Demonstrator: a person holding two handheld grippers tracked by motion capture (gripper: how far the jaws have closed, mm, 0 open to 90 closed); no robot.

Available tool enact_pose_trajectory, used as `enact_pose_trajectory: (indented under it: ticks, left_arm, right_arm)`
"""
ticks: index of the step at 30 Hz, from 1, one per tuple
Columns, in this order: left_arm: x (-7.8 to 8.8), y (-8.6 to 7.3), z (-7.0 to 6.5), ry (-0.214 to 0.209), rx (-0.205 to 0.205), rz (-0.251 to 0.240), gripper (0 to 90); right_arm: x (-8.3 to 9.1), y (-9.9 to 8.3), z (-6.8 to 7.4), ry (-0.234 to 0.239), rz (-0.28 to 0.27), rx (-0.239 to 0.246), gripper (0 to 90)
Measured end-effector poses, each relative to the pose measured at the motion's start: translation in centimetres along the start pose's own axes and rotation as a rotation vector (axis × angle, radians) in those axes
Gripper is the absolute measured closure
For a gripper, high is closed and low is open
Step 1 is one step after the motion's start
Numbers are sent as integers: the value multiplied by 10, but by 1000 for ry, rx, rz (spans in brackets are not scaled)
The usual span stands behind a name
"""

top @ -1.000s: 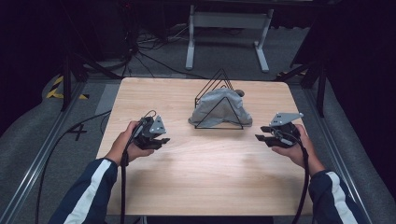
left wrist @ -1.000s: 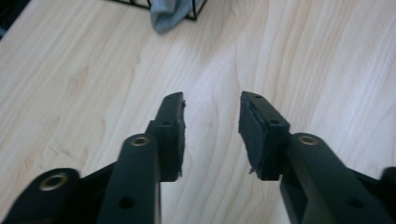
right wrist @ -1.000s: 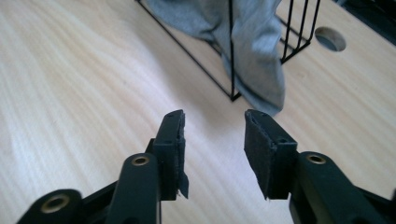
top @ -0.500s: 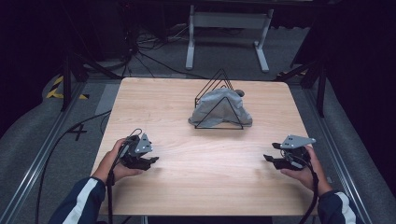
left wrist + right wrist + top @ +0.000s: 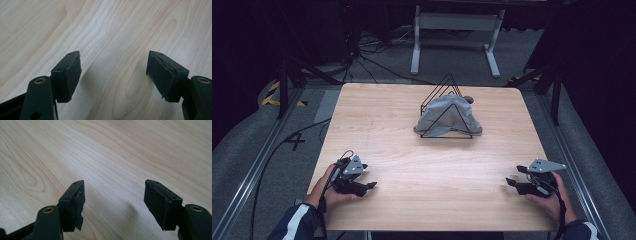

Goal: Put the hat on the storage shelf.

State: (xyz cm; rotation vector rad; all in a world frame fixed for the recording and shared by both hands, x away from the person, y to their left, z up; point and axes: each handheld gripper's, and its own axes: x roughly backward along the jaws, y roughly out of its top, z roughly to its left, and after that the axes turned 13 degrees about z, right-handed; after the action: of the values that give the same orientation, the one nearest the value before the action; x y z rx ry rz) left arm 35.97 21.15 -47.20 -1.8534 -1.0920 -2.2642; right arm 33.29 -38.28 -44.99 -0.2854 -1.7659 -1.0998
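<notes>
A grey cloth [image 5: 447,117] lies draped over a black wire rack [image 5: 443,95] at the middle back of the wooden table [image 5: 402,125]. My left gripper [image 5: 371,185] sits low near the front left corner, far from the cloth. Its jaws have just been opening, and in the left gripper view [image 5: 113,68] only bare wood lies between them. My right gripper [image 5: 510,182] rests near the front right corner, pointing inward. Its jaws have also just been opening, with nothing between them in the right gripper view [image 5: 113,195].
Cables [image 5: 272,155] trail off the table's left side onto the grey floor. A white metal frame [image 5: 454,22] stands on the floor behind the table. Dark stands flank the back corners.
Both hands have drawn back from beside the rack toward the table's front edge and sunk lower. Both grippers' jaws have spread wider.
</notes>
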Motion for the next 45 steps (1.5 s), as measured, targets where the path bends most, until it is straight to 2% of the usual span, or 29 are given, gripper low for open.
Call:
enact_pose_trajectory:
  ticks: [4,6,10,20,45]
  left_arm:
    - [-1,-9,0,-27,33,-35,266]
    - [-3,-13,-1,-31,66,-68,237]
    - [-3,-14,-3,-20,83,-63,213]
    - [-3,-13,-2,-21,78,-58,201]
    - [-3,-13,-2,-21,81,-58,198]
  right_arm:
    - [-7,-11,-1,1,11,-37,281]
    - [-9,-16,-4,23,-30,-73,259]
    - [-9,-18,-5,5,-30,-105,227]
    - [-9,-19,-4,-6,-32,-122,223]
    - [-9,-19,-5,-1,-34,-125,230]
